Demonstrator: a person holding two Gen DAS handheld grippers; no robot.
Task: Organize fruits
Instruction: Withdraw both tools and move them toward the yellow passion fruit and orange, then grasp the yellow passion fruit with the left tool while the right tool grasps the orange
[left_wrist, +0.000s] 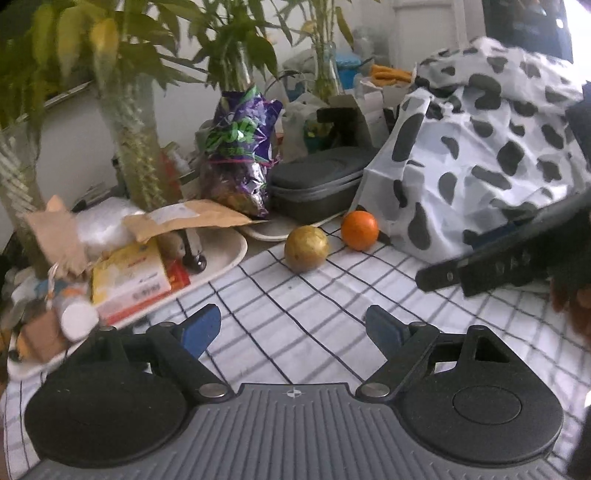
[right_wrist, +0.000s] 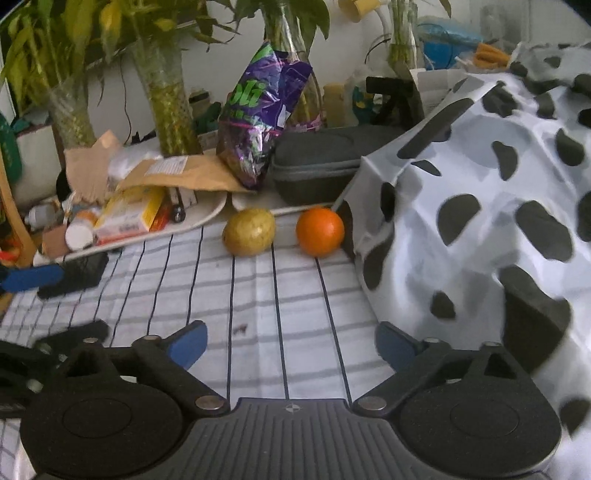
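Orange fruit (right_wrist: 320, 232): solid bright orange. Second fruit (right_wrist: 250, 232): dull yellow-gold, faintly speckled. Worktop cloth (right_wrist: 258, 295): white, dark navy grid lines with grey bands. Draped fabric (right_wrist: 480, 221): white with black and grey cow-like blotches. Snack bag (right_wrist: 258, 122): metallic purple, green lettering. Case (right_wrist: 317, 162): dark grey. Tool pads (right_wrist: 186, 345): blue.

right claw (right_wrist: 291, 347) agape, empty | orange (right_wrist: 320, 231) beside yellow fruit (right_wrist: 249, 231)
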